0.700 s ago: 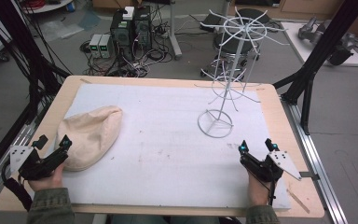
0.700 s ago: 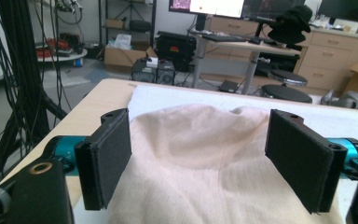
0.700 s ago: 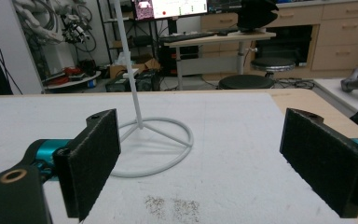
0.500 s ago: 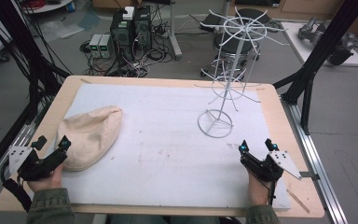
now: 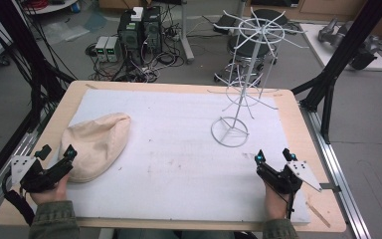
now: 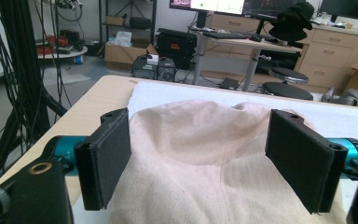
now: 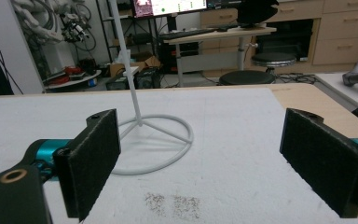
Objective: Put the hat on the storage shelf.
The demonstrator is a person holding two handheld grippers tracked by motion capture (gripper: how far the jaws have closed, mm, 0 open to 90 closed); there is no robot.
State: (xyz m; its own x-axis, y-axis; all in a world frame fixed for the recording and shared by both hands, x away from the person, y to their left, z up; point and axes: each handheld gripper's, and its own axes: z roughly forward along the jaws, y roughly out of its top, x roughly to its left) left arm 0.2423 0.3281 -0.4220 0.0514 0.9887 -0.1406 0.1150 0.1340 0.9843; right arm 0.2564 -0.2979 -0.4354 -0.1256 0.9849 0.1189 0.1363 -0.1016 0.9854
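A cream cloth hat (image 5: 95,144) lies crumpled on the white mat at the left, and it fills the space ahead in the left gripper view (image 6: 205,158). My left gripper (image 5: 57,158) rests at the hat's near edge, jaws open, the cloth lying between and beyond the pads without being pinched (image 6: 198,158). A white wire rack (image 5: 243,79) stands on its ring base (image 7: 151,140) at the right centre of the mat. My right gripper (image 5: 272,156) is open and holds nothing, a little in front of the ring base (image 7: 205,158).
The white mat (image 5: 179,149) covers most of the wooden table (image 5: 298,114). Black frame posts (image 5: 338,64) stand at the table's right and left. Computers, cables and a stool sit on the floor beyond the far edge.
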